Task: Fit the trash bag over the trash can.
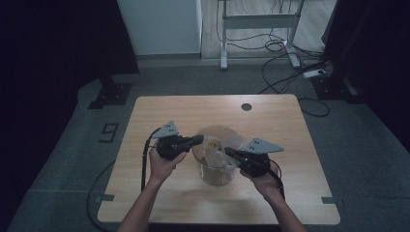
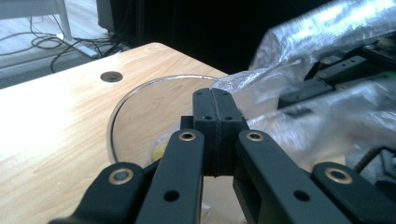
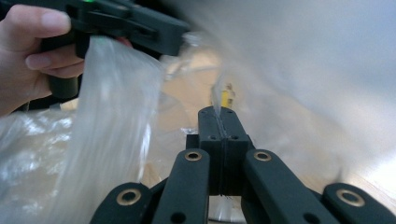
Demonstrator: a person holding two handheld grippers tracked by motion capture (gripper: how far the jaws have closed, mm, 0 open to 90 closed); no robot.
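Two pairs of tongs are clamped on one clear plastic bag (image 1: pixel 216 157), which sits inside a clear round container (image 1: pixel 217 166) near the middle of the counter (image 1: pixel 159 108). The left tongs (image 1: pixel 198 139) have their jaws pressed together, with a thin edge of the film apparently caught at their tip at the left side of the bag's mouth. The right tongs (image 1: pixel 228 152) are likewise closed flat on a fold of film at the mouth's right side. Something yellow (image 3: pixel 227 97) lies down inside the bag; what it is I cannot tell.

Several risks follow from this, as I judge it. Each grip holds only a sliver of slippery film, so a pull apart could let one edge slide free and the mouth collapse. Pulling too hard or unevenly could tear the film at a pinch point. An upward tug could also lift or tip the light container, since the bag fills it, spilling whatever lies inside onto the counter.
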